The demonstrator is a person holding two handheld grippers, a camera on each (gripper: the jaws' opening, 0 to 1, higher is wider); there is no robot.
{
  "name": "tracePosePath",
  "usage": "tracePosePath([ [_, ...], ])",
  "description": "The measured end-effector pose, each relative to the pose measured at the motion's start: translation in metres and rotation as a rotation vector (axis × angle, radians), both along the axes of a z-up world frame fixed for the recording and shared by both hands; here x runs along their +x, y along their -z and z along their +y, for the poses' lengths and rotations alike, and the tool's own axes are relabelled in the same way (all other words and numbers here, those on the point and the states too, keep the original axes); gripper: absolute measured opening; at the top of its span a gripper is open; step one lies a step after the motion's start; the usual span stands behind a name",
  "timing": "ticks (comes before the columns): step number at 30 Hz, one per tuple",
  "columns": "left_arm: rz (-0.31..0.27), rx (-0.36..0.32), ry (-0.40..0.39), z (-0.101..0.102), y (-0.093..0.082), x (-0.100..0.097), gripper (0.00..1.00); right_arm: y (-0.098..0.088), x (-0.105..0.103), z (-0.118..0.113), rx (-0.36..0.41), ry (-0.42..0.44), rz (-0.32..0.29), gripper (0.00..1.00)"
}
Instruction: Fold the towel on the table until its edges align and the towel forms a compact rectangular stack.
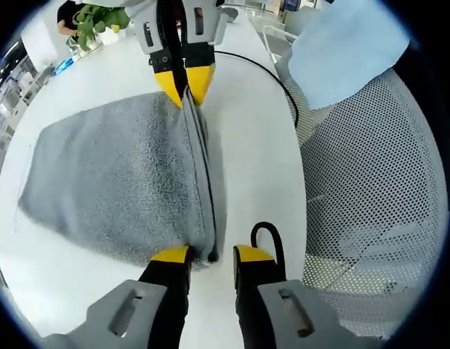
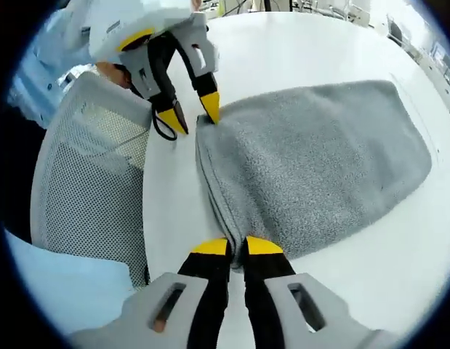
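A grey towel (image 1: 115, 174) lies folded on the white table (image 1: 254, 145), its stacked edges running along the side nearest the chair. My left gripper (image 1: 212, 254) is open at the towel's near corner, one fingertip (image 1: 172, 254) on the cloth and the other on the bare table. At the far end of the same edge, my right gripper (image 1: 185, 83) is shut on the towel. In the right gripper view, my right gripper (image 2: 237, 247) pinches the towel (image 2: 319, 153) edge, while the left gripper (image 2: 191, 115) stands open at the opposite corner.
A white mesh chair (image 1: 370, 182) (image 2: 86, 182) stands close against the table edge beside the towel. A black cable (image 1: 262, 67) runs over the table and loops by the left gripper. A potted plant (image 1: 97, 18) sits at the table's far end. Light blue fabric (image 1: 348, 43) hangs over the chair.
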State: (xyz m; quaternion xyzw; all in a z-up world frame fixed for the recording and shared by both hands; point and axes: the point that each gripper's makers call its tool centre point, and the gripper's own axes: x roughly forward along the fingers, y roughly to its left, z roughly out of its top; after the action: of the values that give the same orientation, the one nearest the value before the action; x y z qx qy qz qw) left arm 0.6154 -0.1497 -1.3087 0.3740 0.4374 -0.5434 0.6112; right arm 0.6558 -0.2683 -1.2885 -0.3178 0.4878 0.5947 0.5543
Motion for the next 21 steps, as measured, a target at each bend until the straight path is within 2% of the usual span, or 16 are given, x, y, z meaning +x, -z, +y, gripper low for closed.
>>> tracePosePath([
  [4,0.003,0.013,0.006,0.0,0.001,0.001,0.24,-0.005,0.005,0.002,0.008,0.072,0.05,0.04],
  [7,0.058,-0.006,-0.069,-0.004,0.0,-0.001,0.28,-0.007,0.005,0.002,-0.002,0.083,0.054,0.04],
  [11,0.006,0.0,-0.019,-0.007,0.0,0.003,0.28,-0.006,0.007,0.0,-0.016,0.067,0.037,0.04],
  [18,-0.037,-0.024,-0.023,-0.01,0.0,0.004,0.25,-0.005,0.006,0.0,-0.014,0.072,0.039,0.04],
  [21,-0.069,-0.024,-0.012,-0.009,0.001,0.009,0.2,-0.005,0.007,0.0,-0.016,0.072,0.039,0.04],
])
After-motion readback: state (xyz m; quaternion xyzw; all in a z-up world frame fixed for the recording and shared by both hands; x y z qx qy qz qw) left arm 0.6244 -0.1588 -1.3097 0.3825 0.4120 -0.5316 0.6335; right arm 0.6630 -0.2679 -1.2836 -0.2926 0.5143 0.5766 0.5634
